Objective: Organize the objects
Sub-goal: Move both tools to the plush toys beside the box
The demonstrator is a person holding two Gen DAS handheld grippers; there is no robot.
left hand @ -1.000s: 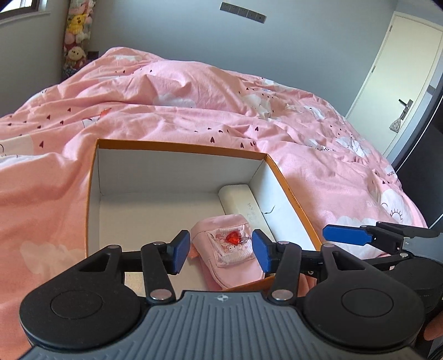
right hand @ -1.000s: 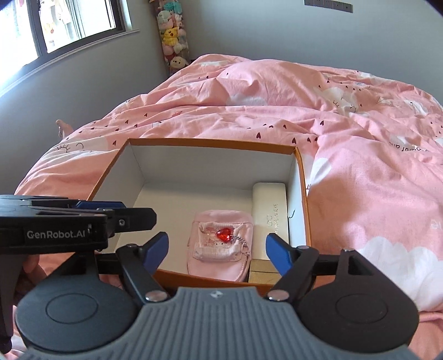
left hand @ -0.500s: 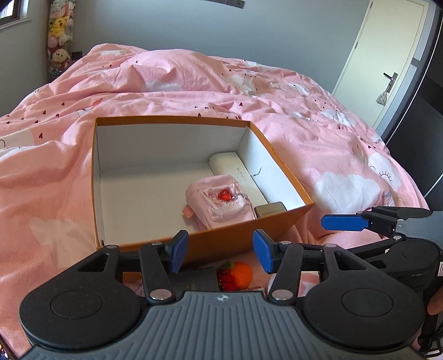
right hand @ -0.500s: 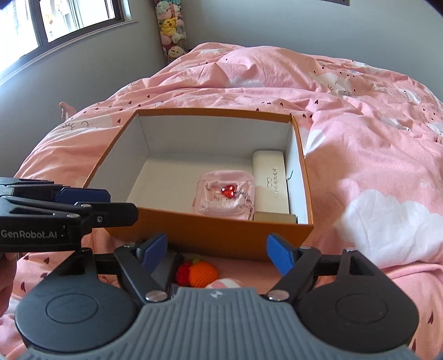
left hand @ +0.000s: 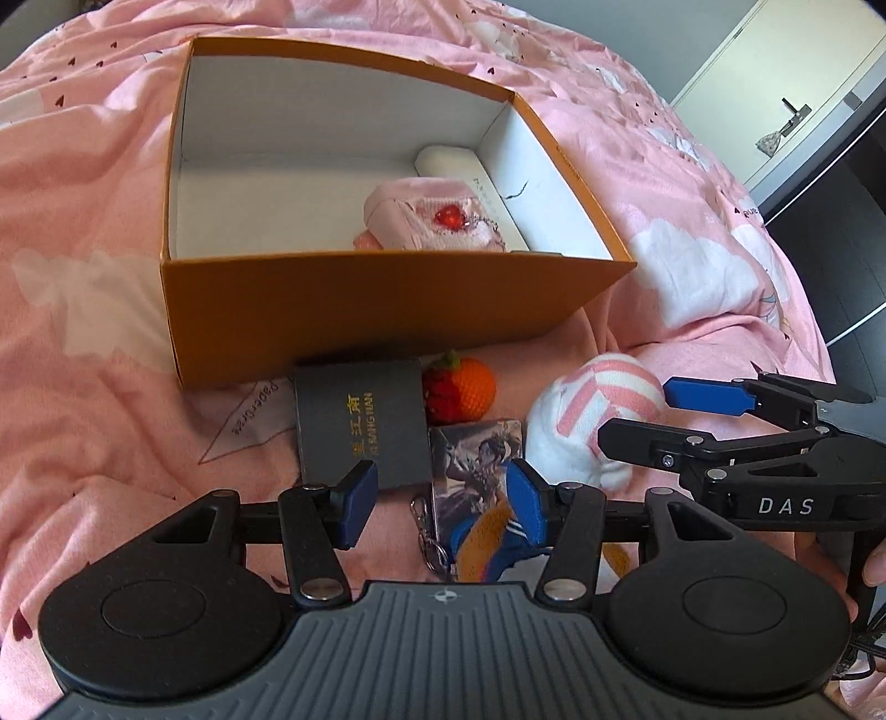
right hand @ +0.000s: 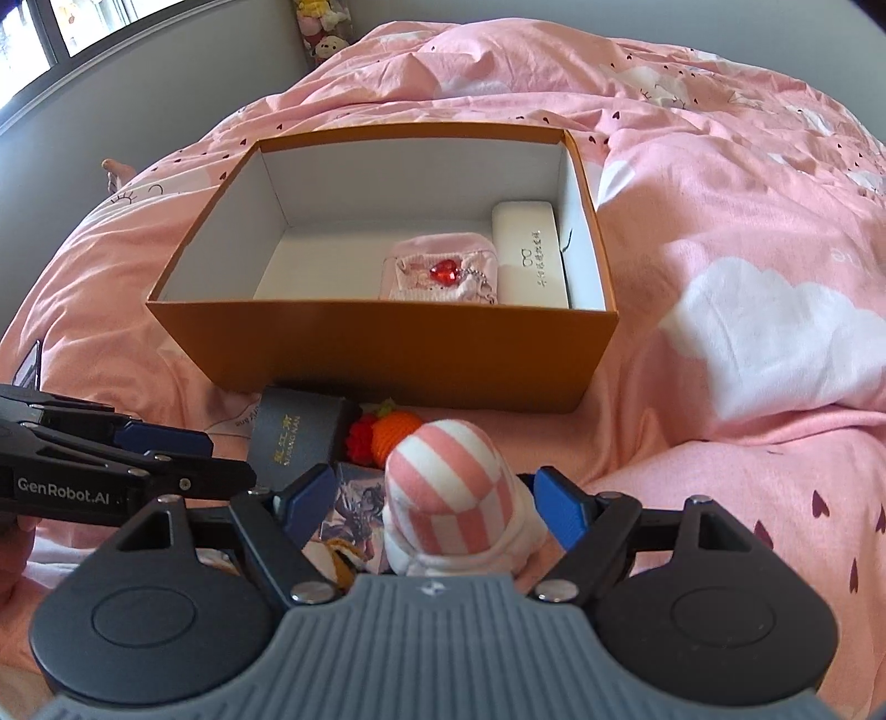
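Home bedroom, pink duvet, plush toys

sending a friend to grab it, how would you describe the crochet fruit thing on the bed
Find the orange box on the pink bed. Before its near wall lies a dark booklet; the crochet fruit touches its right edge, the only round orange-and-red yarn ball there.

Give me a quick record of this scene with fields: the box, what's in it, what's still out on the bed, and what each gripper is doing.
box: orange box, open, on pink bedding
inside: pink pouch with red heart charm; white case beside it along the right wall
outside, in front of box: dark booklet, crochet fruit, picture card, striped sock
left gripper: open, over the picture card
right gripper: open, fingers either side of the striped sock, not closed on it
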